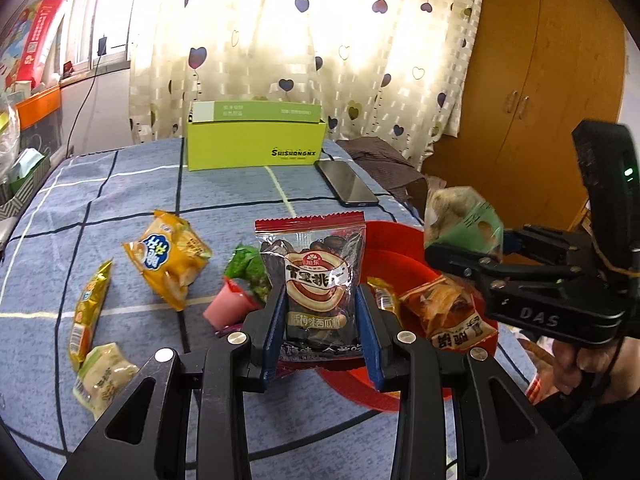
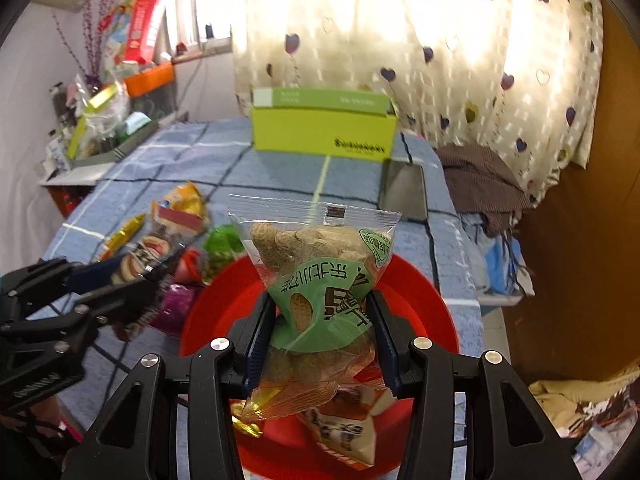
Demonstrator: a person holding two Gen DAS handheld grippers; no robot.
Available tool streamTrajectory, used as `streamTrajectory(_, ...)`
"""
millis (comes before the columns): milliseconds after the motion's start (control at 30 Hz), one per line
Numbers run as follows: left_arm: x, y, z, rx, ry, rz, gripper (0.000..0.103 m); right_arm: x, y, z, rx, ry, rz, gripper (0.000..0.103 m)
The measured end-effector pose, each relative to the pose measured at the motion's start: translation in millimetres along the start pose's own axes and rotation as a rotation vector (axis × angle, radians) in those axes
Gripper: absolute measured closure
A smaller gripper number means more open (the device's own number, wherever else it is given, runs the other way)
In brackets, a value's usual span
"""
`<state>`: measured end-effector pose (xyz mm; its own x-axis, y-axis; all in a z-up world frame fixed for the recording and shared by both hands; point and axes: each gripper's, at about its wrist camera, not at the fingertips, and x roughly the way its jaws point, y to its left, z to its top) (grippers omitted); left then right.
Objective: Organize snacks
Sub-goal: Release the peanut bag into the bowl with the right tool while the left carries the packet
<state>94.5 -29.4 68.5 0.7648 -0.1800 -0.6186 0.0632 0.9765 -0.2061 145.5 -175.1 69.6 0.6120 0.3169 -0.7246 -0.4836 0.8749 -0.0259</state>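
Observation:
My left gripper (image 1: 322, 320) is shut on a packet of watermelon seeds (image 1: 318, 280), red-topped with dark seeds showing, held upright near the left rim of a red bowl (image 1: 394, 256). My right gripper (image 2: 320, 320) is shut on a clear and green bag of peanuts (image 2: 320, 256), held above the red bowl (image 2: 420, 292). The right gripper with its peanut bag (image 1: 464, 216) also shows at the right of the left wrist view. In the bowl lie an orange-brown snack packet (image 1: 448, 312) and a small gold-wrapped piece (image 1: 382, 294).
On the blue checked tablecloth (image 1: 120, 200) lie a yellow snack bag (image 1: 170, 256), a gold stick packet (image 1: 90, 312), a pale packet (image 1: 104, 376), a green packet (image 1: 246, 266) and a pink one (image 1: 230, 306). Behind stand a lime-green box (image 1: 256, 140) and a phone (image 1: 346, 184).

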Motion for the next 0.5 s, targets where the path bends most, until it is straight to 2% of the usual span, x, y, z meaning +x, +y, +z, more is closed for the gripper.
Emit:
streamTrajectory(167,6.4,-4.5,0.6,0.004,0.011,-0.013,0.067,16.0,-12.3,-3.4,0.038,0.058,-0.016,0.058)
streamTrajectory(500,16.6,-21.6,0.5,0.033,0.034,-0.044,0.067,31.1,-28.2,-4.2,0.094,0.104,-0.045,0.054)
